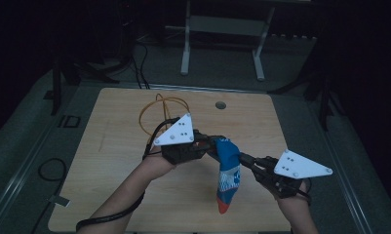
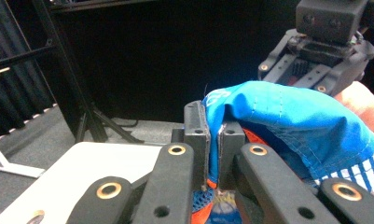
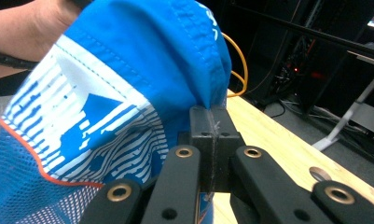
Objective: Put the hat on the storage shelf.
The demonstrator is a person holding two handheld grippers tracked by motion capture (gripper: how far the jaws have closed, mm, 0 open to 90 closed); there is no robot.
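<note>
The blue cloth, which has white stripes, an orange edge and some mesh, hangs in the air above the wooden table, held up between the two grippers; its low end dangles down near the table top. The left gripper is pinched tight on one bit of the blue edge; the right gripper is pinched tight on the edge at the other side. Each one has just a thin bit of cloth between its jaws, so I think a hard pull could make the cloth slip out of one; then it would swing from one corner or drop. The yellow cable lies in a loop on the table behind the left gripper; it could catch the hand if it moves back.
</note>
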